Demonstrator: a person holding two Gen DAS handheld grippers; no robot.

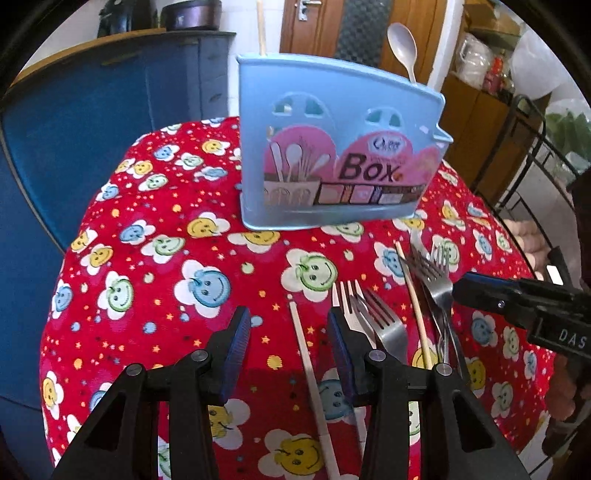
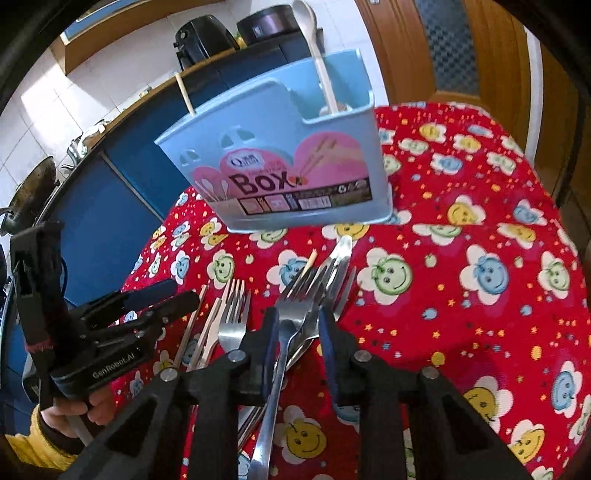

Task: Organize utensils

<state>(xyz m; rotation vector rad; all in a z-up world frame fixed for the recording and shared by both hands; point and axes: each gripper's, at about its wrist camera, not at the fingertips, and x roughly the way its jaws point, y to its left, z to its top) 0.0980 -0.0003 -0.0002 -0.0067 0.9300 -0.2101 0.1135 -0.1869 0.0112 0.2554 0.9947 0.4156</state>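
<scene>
- My right gripper (image 2: 297, 328) sits low over the pile of forks (image 2: 314, 295), fingers straddling the nearest fork's neck (image 2: 288, 332); there is a gap on both sides, so I read it as part-open, not yet gripping.
- That fork's long axis runs almost straight along my fingers, tines ahead, handle passing back under the gripper.
- My left gripper (image 1: 291, 332) is part-open and empty; a chopstick (image 1: 306, 354) lies between its fingers, running away from me, tip ahead.
- More forks (image 1: 373, 317) lie just right of the left gripper's right finger, tines forward.
- The blue utensil box (image 1: 332, 147) stands ahead of both grippers on the red cloth (image 1: 155, 295), already holding a spoon (image 1: 402, 48) and one chopstick (image 1: 261, 26).
- I judge the right hand nearer the fork; closing across the neck should catch it.
</scene>
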